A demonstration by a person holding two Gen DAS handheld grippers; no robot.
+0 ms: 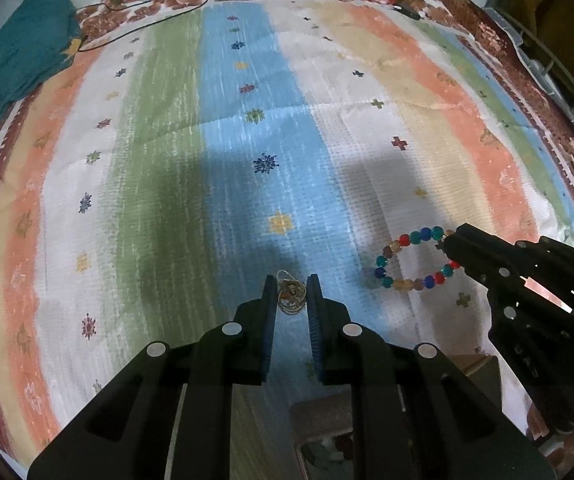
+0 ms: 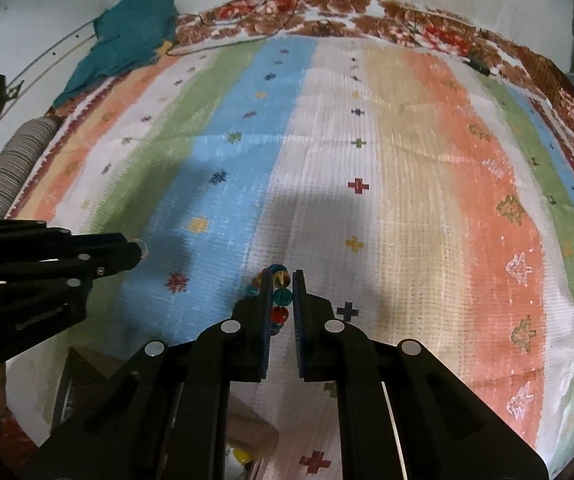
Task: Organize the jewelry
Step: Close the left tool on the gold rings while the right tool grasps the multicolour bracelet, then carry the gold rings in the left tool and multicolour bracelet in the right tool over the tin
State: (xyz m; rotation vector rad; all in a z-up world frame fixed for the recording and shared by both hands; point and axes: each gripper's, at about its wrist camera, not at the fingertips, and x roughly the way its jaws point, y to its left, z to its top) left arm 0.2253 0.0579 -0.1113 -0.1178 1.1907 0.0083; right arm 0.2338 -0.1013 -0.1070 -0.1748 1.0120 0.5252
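My left gripper (image 1: 291, 280) is shut on a small gold earring (image 1: 291, 298), held just above the striped bedspread (image 1: 247, 140). My right gripper (image 2: 281, 276) is shut on a bracelet of coloured beads (image 2: 281, 300). In the left wrist view the bracelet (image 1: 399, 262) hangs as a ring from the right gripper (image 1: 453, 240) at the right. In the right wrist view the left gripper (image 2: 137, 250) is at the left edge, and the earring is barely visible at its tip.
A teal cloth (image 1: 27, 52) lies at the far left corner of the bed. A thin black cable (image 1: 147, 20) runs along the far edge. A brown box (image 1: 327, 420) sits below the grippers near the front edge. A striped roll (image 2: 11, 172) lies at the left.
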